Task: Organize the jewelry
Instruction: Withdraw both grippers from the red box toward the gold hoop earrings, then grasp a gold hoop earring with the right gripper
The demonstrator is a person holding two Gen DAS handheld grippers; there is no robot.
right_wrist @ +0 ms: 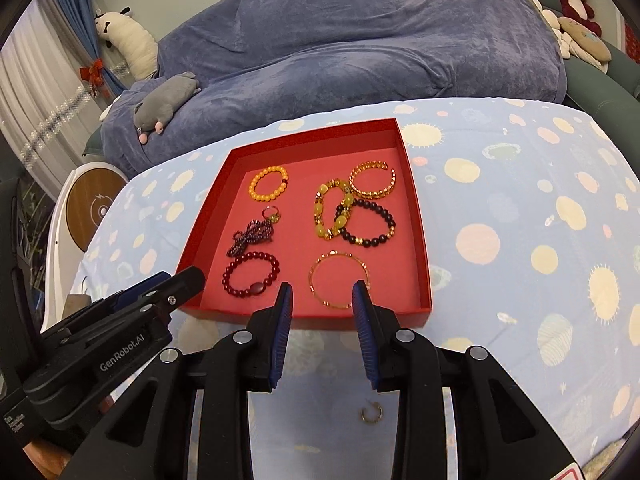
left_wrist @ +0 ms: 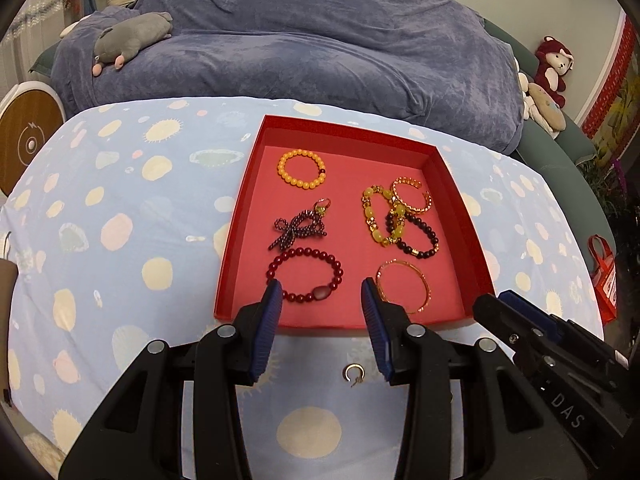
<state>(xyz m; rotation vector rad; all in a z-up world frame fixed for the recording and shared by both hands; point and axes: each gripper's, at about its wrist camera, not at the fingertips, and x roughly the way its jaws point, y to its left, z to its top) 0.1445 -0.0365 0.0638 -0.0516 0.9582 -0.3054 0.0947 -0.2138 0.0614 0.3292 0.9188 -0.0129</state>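
A red shallow tray (left_wrist: 452, 184) (right_wrist: 416, 216) on the table holds several pieces: an orange bead bracelet (left_wrist: 302, 169), a purple bead bow (left_wrist: 298, 226), a dark red bead bracelet (left_wrist: 306, 274) (right_wrist: 250, 274), a thin gold bangle (left_wrist: 404, 286) (right_wrist: 338, 280), and overlapping yellow, dark and gold bracelets (left_wrist: 400, 216). A small open ring (left_wrist: 354, 374) (right_wrist: 371, 412) lies on the cloth in front of the tray. My left gripper (left_wrist: 322, 292) is open and empty above the tray's near edge. My right gripper (right_wrist: 322, 290) is open and empty beside it.
The table wears a light blue spotted cloth (left_wrist: 120, 216). Behind it is a sofa under a blue-grey cover (left_wrist: 320, 40) with a grey plush (left_wrist: 132, 38). A round wooden-faced object (left_wrist: 28, 144) stands at the left. A red bag (left_wrist: 604, 276) hangs at the right.
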